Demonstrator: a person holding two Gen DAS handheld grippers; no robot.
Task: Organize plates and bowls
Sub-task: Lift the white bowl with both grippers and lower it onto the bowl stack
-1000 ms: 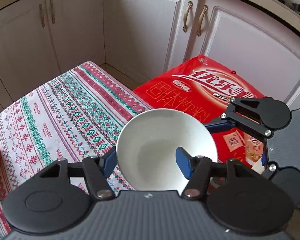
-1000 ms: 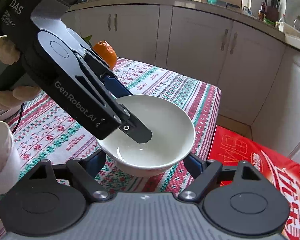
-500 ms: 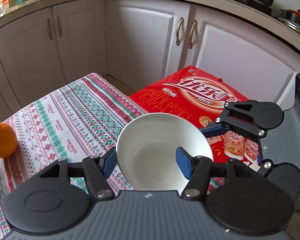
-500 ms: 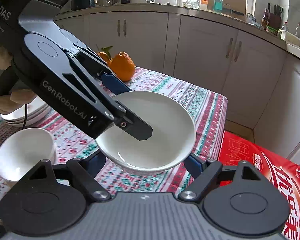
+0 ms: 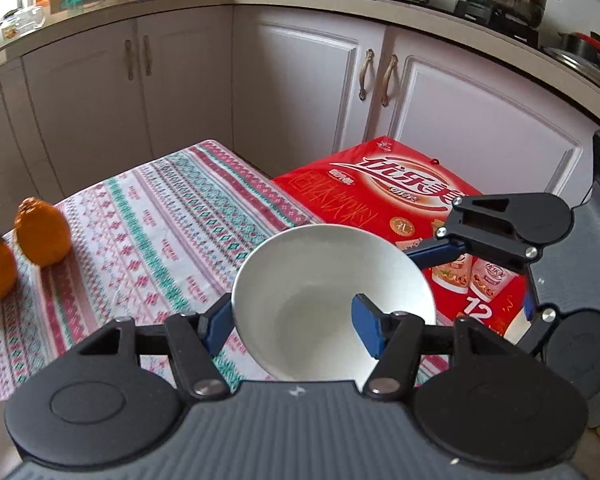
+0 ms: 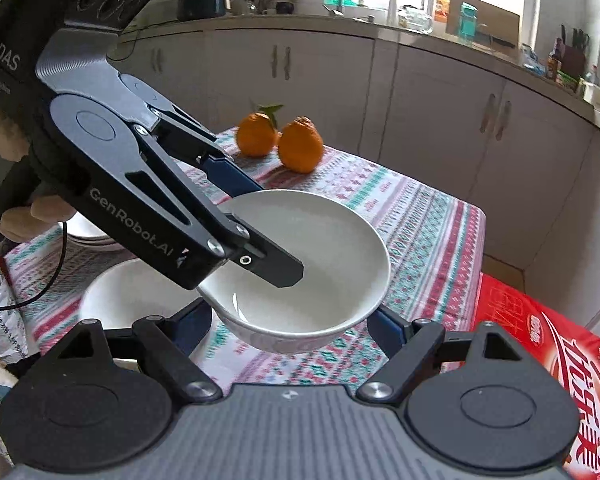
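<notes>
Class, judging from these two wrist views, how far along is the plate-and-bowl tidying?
Done: plates appear stacked behind the left tool. In hand: the left tool grips the white bowl by its rim above the table, the right tool open around it. Left: probably nesting it in the second bowl below.

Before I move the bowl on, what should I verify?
1. Left gripper shut on the bowl rim, one finger inside, one outside: ok.
2. Bowl off the table and empty: ok.
3. Right gripper open, fingers on either side below the bowl: ok; whether it touches the bowl: cannot tell.
4. Second bowl upright on the table, below the left gripper: ok; its inside is partly hidden: cannot tell.
5. Oranges at the far end, apart from both bowls: ok.
6. Plates mostly hidden behind the left gripper: cannot tell.
</notes>
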